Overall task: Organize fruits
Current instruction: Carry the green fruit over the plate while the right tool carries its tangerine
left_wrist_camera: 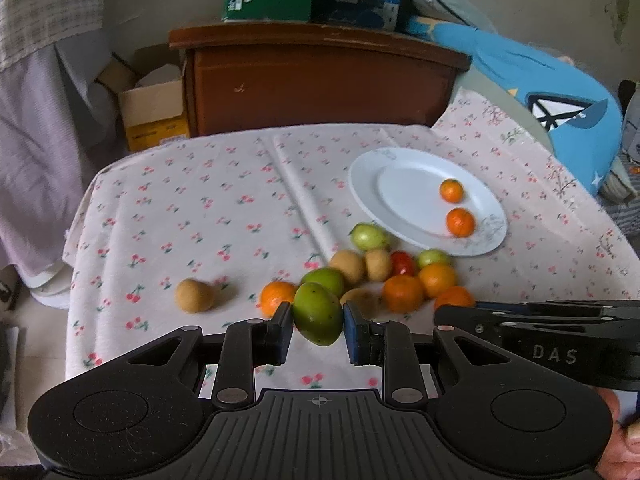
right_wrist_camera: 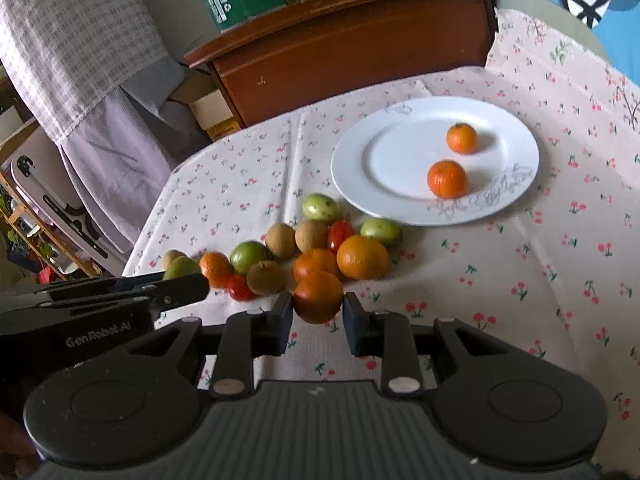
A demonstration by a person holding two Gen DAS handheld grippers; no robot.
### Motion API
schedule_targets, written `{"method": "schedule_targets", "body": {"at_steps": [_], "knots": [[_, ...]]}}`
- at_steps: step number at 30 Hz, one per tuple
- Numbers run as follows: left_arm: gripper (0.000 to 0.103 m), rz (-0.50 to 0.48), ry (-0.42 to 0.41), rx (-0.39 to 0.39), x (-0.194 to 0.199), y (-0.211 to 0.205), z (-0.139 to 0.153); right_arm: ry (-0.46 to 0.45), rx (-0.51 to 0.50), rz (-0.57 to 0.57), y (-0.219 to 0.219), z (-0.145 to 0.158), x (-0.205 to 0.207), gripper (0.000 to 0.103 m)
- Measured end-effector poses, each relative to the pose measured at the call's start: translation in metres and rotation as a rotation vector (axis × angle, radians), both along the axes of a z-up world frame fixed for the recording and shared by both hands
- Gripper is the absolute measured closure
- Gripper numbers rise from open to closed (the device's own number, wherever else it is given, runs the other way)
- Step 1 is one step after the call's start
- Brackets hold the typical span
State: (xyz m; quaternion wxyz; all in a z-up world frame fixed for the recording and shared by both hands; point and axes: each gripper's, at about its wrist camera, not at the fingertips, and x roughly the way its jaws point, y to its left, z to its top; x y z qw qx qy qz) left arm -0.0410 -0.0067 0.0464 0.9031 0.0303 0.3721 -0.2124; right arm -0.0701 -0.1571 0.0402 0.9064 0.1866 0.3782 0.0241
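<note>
Our left gripper [left_wrist_camera: 317, 326] pinches a green fruit [left_wrist_camera: 318, 314] across its middle, and it looks lifted clear of the cherry-print tablecloth [left_wrist_camera: 200, 216]. Our right gripper [right_wrist_camera: 316, 312] pinches a small orange [right_wrist_camera: 318, 297] the same way, at the near edge of the loose fruit pile [right_wrist_camera: 312, 248]. We judge both light, round and smooth-skinned, apt to roll or slip, so a hold at the widest girth with gentle pressure suits. The white plate [right_wrist_camera: 352, 168], toward the table's far right, already holds two oranges.

Soft daylight, faint shadows, slight motion blur, fisheye bending at edges.
</note>
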Motion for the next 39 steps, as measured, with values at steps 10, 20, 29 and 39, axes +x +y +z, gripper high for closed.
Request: {"method": "schedule_targets", "body": {"at_steps": [10,20,29,39], "knots": [[0.079,-0.036,-0.005,-0.075,0.02,-0.027,0.023,-0.052,-0.01,-0.062,-0.022,0.026,0.011,0.076],[0.079,-0.075,0.017,-0.111,0.048,-0.054,0.026,-0.073,-0.007,-0.12,-0.055,0.042,0.037,0.076],[0.079,-0.101,0.043,-0.087,0.08,-0.085,0.017,-0.025,0.019,-0.167,-0.082,0.028,0.066,0.076],[0.079,-0.123,0.08,-0.061,0.106,-0.111,-0.001,0.033,0.041,-0.213,-0.101,0.007,0.089,0.076]]}}
